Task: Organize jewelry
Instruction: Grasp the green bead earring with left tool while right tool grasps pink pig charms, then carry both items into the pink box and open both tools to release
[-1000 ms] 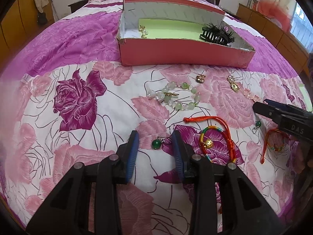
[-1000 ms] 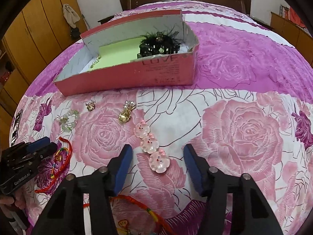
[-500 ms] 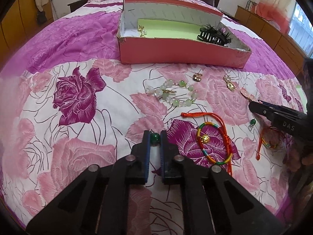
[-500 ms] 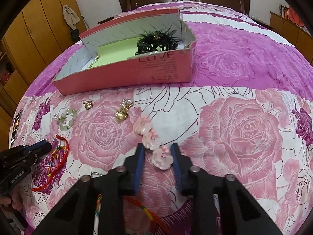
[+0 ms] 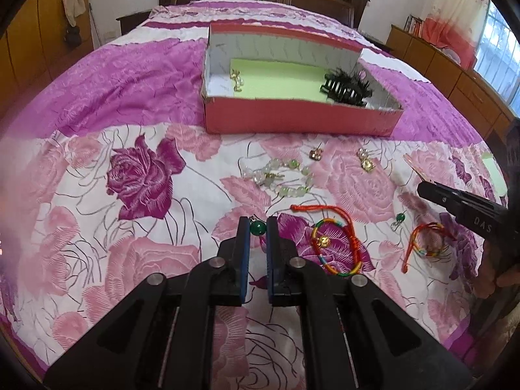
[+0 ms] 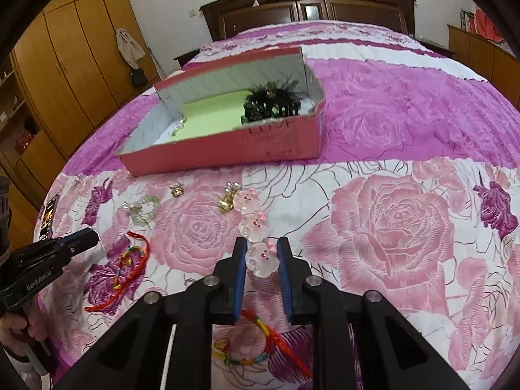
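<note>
The red box (image 5: 299, 118) lies well ahead of both jaws, ready to receive pieces. The right gripper (image 6: 262, 253) clamps the pink cat hairclip (image 6: 256, 224) by its near end; the left gripper (image 5: 258, 230) pinches a green bead earring (image 5: 258, 228) (tips only, suiting something so small).

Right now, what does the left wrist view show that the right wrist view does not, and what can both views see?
Only the left wrist view shows the left gripper shut on the green bead earring, and a second green earring. Only the right wrist view shows the right gripper shut on the pink cat clip. Both show the red box with the black hair claw inside.
</note>
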Demonstrator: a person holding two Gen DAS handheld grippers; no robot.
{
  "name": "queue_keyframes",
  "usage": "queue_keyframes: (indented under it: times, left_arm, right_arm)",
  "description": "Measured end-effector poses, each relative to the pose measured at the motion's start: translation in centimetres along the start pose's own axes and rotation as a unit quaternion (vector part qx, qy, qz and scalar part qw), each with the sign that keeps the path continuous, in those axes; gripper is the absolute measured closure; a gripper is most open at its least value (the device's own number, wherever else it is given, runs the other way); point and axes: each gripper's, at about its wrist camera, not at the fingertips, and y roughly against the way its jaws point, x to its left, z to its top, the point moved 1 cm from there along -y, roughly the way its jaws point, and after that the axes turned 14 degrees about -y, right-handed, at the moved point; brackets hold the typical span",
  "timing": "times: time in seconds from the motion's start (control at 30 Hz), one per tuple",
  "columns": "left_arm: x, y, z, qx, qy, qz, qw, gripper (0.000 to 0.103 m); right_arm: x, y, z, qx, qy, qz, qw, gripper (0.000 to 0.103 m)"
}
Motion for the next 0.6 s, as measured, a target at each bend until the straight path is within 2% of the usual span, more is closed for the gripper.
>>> queue_keyframes:
  times: [0.3,0.6]
  left_arm:
    - [0.0,1.5,1.2,-0.026,-0.005,0.009,0.9996,0.102]
    - [0.1,2.3,4.3,-0.059,-0.02,0.018,0.9979,0.102]
  right_arm:
    - [1.1,2.0,0.5,-0.023,0.006,0.016,1.0,0.083]
    - [3.0,2.6,2.3,-0.042,0.022,0.033,0.998,0.083]
